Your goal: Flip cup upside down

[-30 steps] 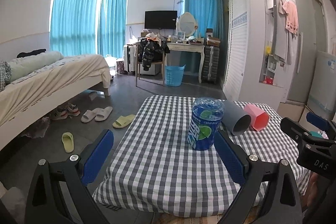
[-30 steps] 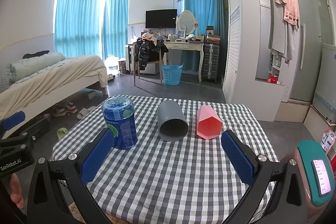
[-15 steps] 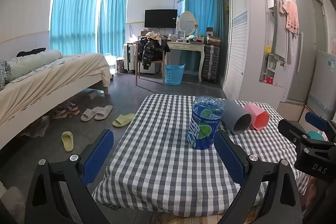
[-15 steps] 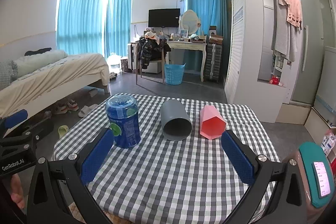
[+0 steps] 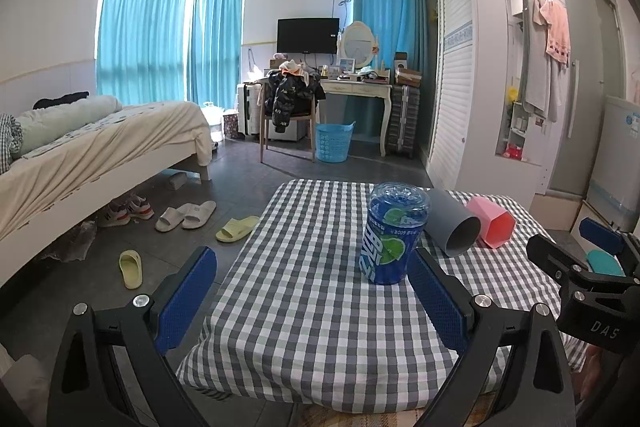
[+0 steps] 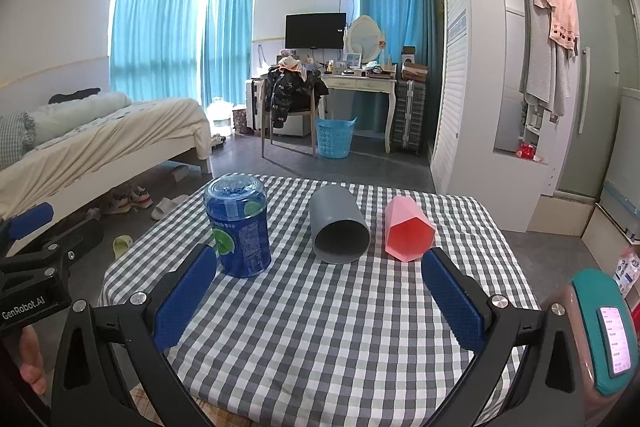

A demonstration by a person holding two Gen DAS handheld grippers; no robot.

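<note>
A: Nearest, in the right wrist view?
B: Right gripper (image 6: 316, 289) over the near edge of the checked desk (image 6: 320, 327), fingers (image 6: 182, 297) wide apart, clamped on nothing.

A: And in the left wrist view?
B: Left gripper (image 5: 312, 297) at the near left corner of the desk (image 5: 312, 327), fingers (image 5: 186, 295) also spread wide, empty. Right finger tip just in front of the blue can (image 5: 394, 239), not touching as far as can be told.

A: Further in?
B: Blue can (image 6: 239, 225) upright on the left part of the desk. Right of it, grey cup (image 6: 338, 225) lying on its side, mouth toward the camera. Just right of that, pink cup (image 6: 408, 229), faceted, also on its side, mouth toward the camera. Small gap between the two cups in the right wrist view.

A: Same from the left wrist view?
B: Grey cup (image 5: 454, 223) partly behind the can, pink cup (image 5: 490, 221) beyond it to the right.

A: Far off?
B: Bed (image 6: 100, 143) at left, slippers (image 5: 186, 215) on the floor, blue basket (image 6: 335, 137) near the chair, TV (image 6: 315, 31) on the far wall.
</note>
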